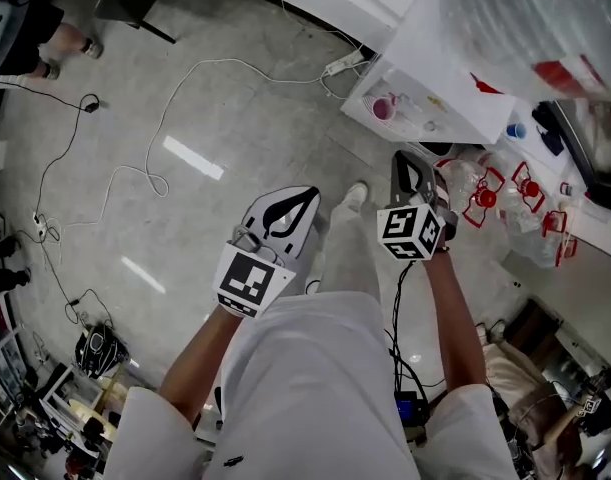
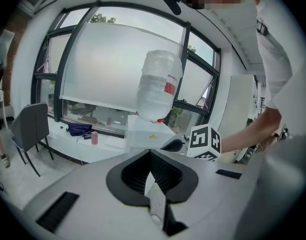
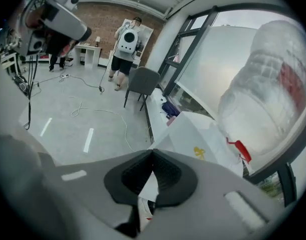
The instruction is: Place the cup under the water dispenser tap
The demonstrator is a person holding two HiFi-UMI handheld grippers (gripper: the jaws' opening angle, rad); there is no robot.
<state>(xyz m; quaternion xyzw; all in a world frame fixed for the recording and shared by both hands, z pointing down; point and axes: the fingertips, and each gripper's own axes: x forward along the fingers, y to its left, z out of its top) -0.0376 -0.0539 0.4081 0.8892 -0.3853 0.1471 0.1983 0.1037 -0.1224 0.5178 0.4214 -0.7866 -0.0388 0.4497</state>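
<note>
The white water dispenser stands at the upper right with a big clear bottle on top. A small pink cup sits on the ledge at its front; the tap is not visible. Both grippers hang in the air in front of the person's white clothes, short of the dispenser. My left gripper is shut and holds nothing. My right gripper, nearer the dispenser, is also shut and holds nothing. The left gripper view looks past its shut jaws at the dispenser and bottle. The right gripper view shows the bottle close by.
Cables and a power strip lie on the grey floor. Several empty bottles with red handles crowd the floor at the right. A counter under the window holds a pink container and a dark bag. A grey chair stands at the left.
</note>
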